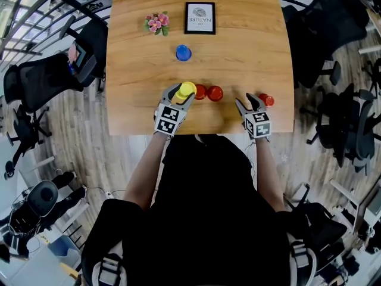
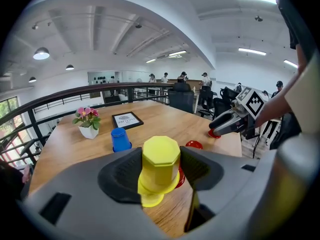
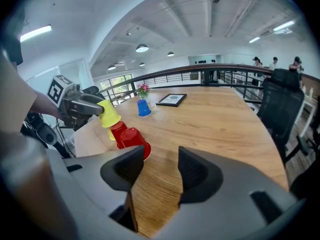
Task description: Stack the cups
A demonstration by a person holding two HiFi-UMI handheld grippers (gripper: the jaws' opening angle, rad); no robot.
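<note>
The left tongs (image 1: 177, 98) are clenched on a yellow cup (image 1: 186, 89), just beside two red cups (image 1: 215, 93) near the front edge of the bench (image 1: 238, 52). The right tongs (image 1: 250, 105) stand released and empty. The next move, I think, needs the yellow cup lowered squarely over a red one.

The frame (image 1: 199, 18) on the table (image 1: 238, 76) bears the word "NATURE" beneath a small emblem. A smaller line just above that word is too small to read. No other print is legible.
</note>
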